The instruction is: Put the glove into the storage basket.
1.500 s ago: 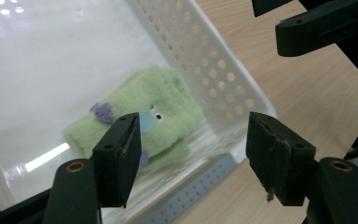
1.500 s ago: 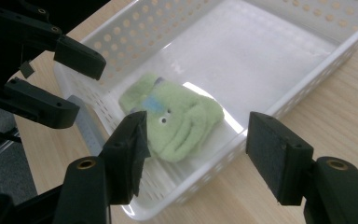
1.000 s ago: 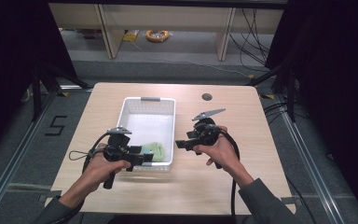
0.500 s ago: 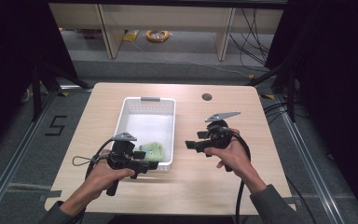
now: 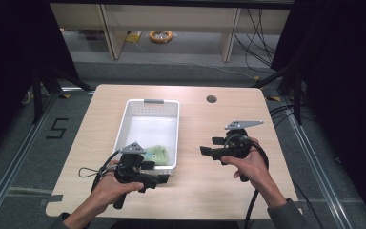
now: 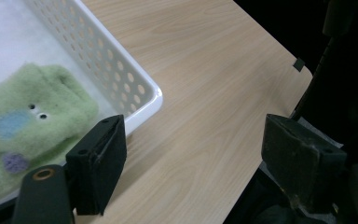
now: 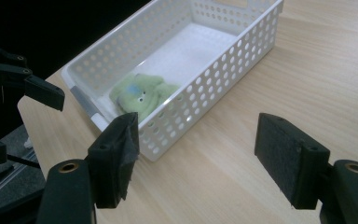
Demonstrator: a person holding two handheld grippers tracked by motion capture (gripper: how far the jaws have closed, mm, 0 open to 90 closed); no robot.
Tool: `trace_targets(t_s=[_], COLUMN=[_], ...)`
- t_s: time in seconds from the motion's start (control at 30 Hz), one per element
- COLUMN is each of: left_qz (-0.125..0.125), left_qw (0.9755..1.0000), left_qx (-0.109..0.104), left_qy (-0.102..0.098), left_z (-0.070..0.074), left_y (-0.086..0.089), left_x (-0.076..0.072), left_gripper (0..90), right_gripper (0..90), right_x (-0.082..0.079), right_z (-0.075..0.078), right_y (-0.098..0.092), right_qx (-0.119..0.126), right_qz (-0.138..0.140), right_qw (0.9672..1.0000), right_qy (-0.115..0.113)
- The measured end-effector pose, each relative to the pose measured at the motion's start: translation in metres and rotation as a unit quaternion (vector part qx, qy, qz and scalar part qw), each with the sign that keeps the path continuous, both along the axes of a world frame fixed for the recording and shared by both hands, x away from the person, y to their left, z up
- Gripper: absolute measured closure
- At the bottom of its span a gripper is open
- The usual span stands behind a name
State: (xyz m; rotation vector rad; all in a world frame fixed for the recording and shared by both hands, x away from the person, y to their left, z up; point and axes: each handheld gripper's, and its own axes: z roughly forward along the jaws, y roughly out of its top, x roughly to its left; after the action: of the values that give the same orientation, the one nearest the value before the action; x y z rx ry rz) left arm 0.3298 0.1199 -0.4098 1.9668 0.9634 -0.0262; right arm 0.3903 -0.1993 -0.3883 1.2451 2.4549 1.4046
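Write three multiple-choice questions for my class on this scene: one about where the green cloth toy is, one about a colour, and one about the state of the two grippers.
1. Where does the green cloth toy lie?
A. on the bare table
B. inside the white basket, at its end nearest the person
C. between the jaws of the right gripper

2. What colour is the patch on the toy's face?
A. blue
B. red
C. black

3. How do the left gripper and the right gripper stand?
A. both shut on the toy
B. left open, right shut on the basket
C. both open, with nothing between the jaws

Answers:
1 B, the high view shows it within the basket's near wall.
2 A, the left gripper view shows a blue patch.
3 C, each gripper view shows bare tabletop between the pads.
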Motion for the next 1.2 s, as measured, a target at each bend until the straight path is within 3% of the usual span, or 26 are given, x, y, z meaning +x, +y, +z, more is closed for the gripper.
trace_targets(t_s=[0.33,0.47,0.5,0.53,0.57,0.67,0.73,0.83,0.93,1.0,1.07,1.13,1.2], left_qz=[-0.01,-0.014,-0.008,-0.013,-0.017,-0.016,-0.015,-0.018,-0.013,-0.015,-0.014,-0.013,-0.01], left_qw=[0.9999,0.9998,0.9998,0.9997,0.9996,0.9993,0.9992,0.9994,0.9995,0.9995,0.9994,0.9994,0.9994], left_qx=[0.003,0.003,0.003,0.003,0.005,0.009,0.009,0.005,0.004,0.001,-0.002,0.003,0.0], left_qy=[-0.01,-0.015,-0.016,-0.018,-0.023,-0.033,-0.034,-0.029,-0.029,-0.029,-0.031,-0.033,-0.032], left_z=[-0.005,-0.008,-0.008,-0.009,-0.01,-0.012,-0.014,-0.018,-0.021,-0.024,-0.028,-0.03,-0.033], left_y=[-0.007,-0.009,-0.01,-0.011,-0.011,-0.012,-0.013,-0.013,-0.013,-0.013,-0.014,-0.014,-0.014], left_x=[-0.01,-0.013,-0.015,-0.016,-0.017,-0.019,-0.021,-0.023,-0.026,-0.027,-0.028,-0.029,-0.03], left_gripper=[22.0,22.2,22.2,22.2,22.2,22.2,22.2,22.2,22.2,22.2,22.3,22.3,22.3], right_gripper=[31.0,30.4,30.2,30.0,29.8,28.6,28.4,27.9,27.8,27.5,27.4,27.2,26.9], right_x=[-0.015,-0.018,-0.021,-0.022,-0.022,-0.029,-0.03,-0.036,-0.039,-0.043,-0.045,-0.049,-0.05], right_z=[-0.007,-0.01,-0.011,-0.012,-0.014,-0.018,-0.022,-0.025,-0.03,-0.031,-0.034,-0.036,-0.039], right_y=[-0.015,-0.023,-0.022,-0.023,-0.025,-0.027,-0.03,-0.031,-0.034,-0.034,-0.037,-0.036,-0.037], right_qx=[0.014,0.004,0.014,0.013,0.004,0.019,0.018,0.021,0.019,0.024,0.011,0.021,0.017], right_qz=[0.0,-0.003,-0.005,-0.005,-0.003,-0.01,-0.004,-0.012,-0.006,-0.008,-0.003,-0.006,-0.001], right_qw=[0.9999,0.9997,0.9998,0.9999,0.9997,0.9998,0.9997,0.9997,0.9996,0.9996,0.9995,0.9996,0.9996], right_qy=[-0.007,-0.024,-0.011,-0.009,-0.023,-0.003,-0.017,-0.006,-0.018,-0.011,-0.03,-0.018,-0.024])
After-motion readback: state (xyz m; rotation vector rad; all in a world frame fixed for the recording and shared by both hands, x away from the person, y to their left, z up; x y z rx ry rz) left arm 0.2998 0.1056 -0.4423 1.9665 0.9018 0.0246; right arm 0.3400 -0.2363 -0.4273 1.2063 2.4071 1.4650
